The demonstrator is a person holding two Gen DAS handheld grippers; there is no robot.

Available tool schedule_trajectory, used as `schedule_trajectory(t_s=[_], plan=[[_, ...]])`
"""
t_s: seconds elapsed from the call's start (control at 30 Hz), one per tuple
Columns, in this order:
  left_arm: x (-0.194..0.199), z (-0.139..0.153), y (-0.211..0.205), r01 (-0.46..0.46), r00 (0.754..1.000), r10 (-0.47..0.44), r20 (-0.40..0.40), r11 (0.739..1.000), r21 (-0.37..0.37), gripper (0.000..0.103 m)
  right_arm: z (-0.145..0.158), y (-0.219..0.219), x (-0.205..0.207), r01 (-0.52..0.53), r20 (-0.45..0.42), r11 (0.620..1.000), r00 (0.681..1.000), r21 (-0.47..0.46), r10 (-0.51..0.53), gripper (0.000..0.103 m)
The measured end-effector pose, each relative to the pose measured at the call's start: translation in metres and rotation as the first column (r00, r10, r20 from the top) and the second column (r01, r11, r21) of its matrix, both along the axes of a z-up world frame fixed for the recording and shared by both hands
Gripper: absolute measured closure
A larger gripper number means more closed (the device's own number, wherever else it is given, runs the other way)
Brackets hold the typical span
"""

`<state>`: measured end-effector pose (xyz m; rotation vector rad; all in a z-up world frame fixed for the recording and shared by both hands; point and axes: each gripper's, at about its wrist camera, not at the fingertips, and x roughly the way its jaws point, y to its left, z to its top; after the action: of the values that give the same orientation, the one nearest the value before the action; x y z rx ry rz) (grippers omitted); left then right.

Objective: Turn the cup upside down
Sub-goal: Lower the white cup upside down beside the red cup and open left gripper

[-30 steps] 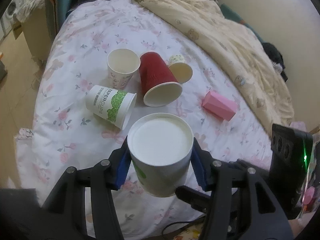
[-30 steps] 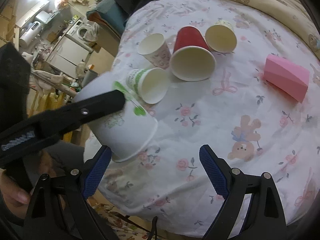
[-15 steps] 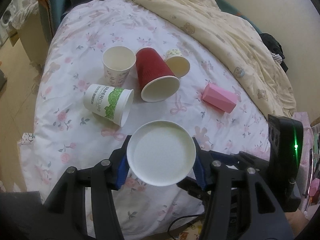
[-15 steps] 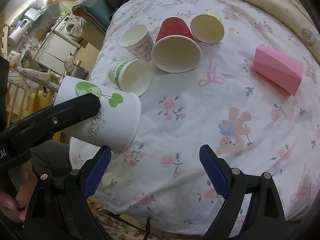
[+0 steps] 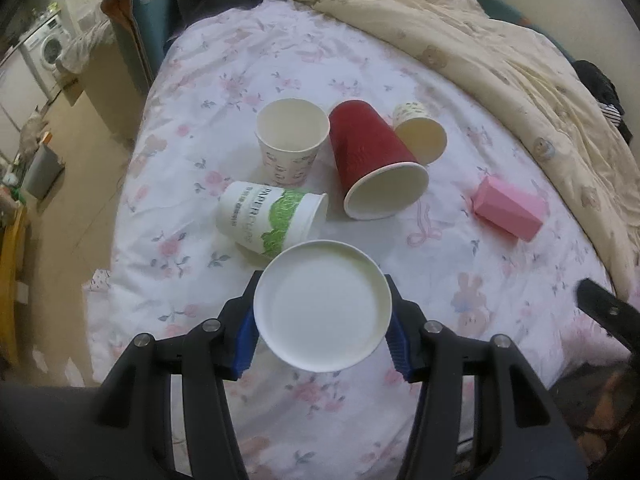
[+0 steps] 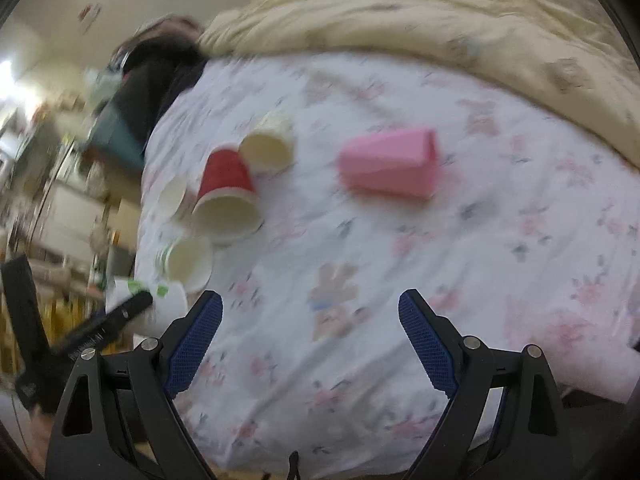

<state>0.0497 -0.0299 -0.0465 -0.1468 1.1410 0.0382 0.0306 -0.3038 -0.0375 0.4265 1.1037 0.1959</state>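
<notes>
Between blue fingers [image 5: 246, 338], white cup [image 5: 322, 306]

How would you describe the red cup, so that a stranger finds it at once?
Look at the bed with the floral sheet. In the cluster of cups near its middle, the red cup lies on its side, its mouth toward the left gripper. It is the only red one and the largest; its neighbours are white or cream.
</notes>
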Motion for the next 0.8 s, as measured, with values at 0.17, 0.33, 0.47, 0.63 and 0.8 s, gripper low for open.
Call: schedule_trajectory(t_s=[0.17,0.33,0.47,0.63,0.8], plan=[[0.018,-0.017,-0.026,0.001,1.000,-0.001,-0.006,1.000,-0.016,0.053,0.006,-0.010,0.001,0.023,0.005,0.999,1.000,0.039,-0.023,0.011],[0.040,-0.033,-0.052,0.009,1.000,-0.009,0.007,0.999,0.037,0.053,0.007,-0.012,0.001,0.026,0.007,0.999,1.000,0.038,-0.027,0.011],[0.055,-0.048,-0.055,-0.009,1.000,0.009,-0.013,0.999,0.041,0.053,0.004,-0.012,0.000,0.017,-0.008,0.999,1.000,0.045,-0.017,0.011],[0.061,-0.058,-0.057,-0.008,1.000,0.009,-0.014,0.998,0.055,0.053,0.003,-0.013,0.000,0.017,-0.011,0.999,1.000,0.043,-0.017,0.011],[0.061,-0.059,-0.058,0.000,1.000,0.001,-0.014,0.998,0.064,0.048,0.003,-0.009,0.000,0.001,-0.014,0.999,1.000,0.039,0.000,0.011]])
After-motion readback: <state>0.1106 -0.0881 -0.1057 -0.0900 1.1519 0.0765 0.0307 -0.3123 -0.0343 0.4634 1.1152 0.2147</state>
